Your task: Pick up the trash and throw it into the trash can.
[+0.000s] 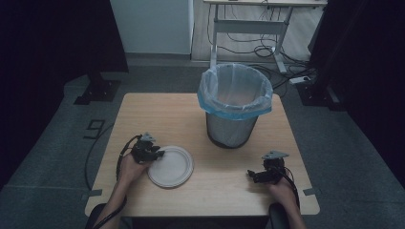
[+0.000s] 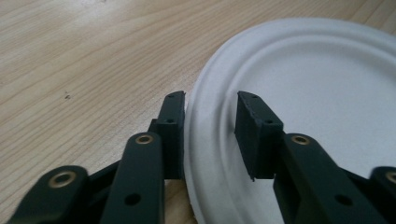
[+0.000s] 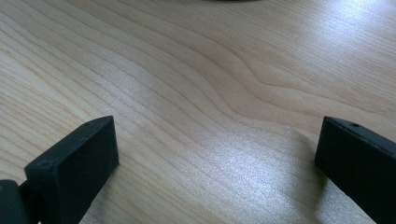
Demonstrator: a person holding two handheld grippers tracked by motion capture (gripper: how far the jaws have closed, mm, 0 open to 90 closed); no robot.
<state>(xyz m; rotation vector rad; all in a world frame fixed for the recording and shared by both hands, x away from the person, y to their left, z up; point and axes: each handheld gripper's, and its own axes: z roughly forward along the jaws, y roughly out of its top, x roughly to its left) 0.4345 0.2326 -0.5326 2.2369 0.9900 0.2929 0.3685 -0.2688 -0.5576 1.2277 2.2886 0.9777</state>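
A white paper plate point(image 1: 171, 167) lies flat on the wooden table point(image 1: 157, 112), near its front left. My left gripper point(image 1: 156, 153) is at the plate's left edge. In the left gripper view the plate point(image 2: 303, 84) has its raised rim between my two black jaws, one outside on the wood and one over the plate. The left gripper point(image 2: 210, 100) is open, with a gap on either side of the rim. My right gripper point(image 1: 254, 175) rests low at the front right. It stands wide open point(image 3: 217, 140) above bare wood.
A metal mesh bin point(image 1: 235, 107) lined with a blue-edged clear bag stands at the table's back centre-right. Behind the table are a desk frame point(image 1: 248, 26) and cables on the floor. Dark curtains hang on both sides.
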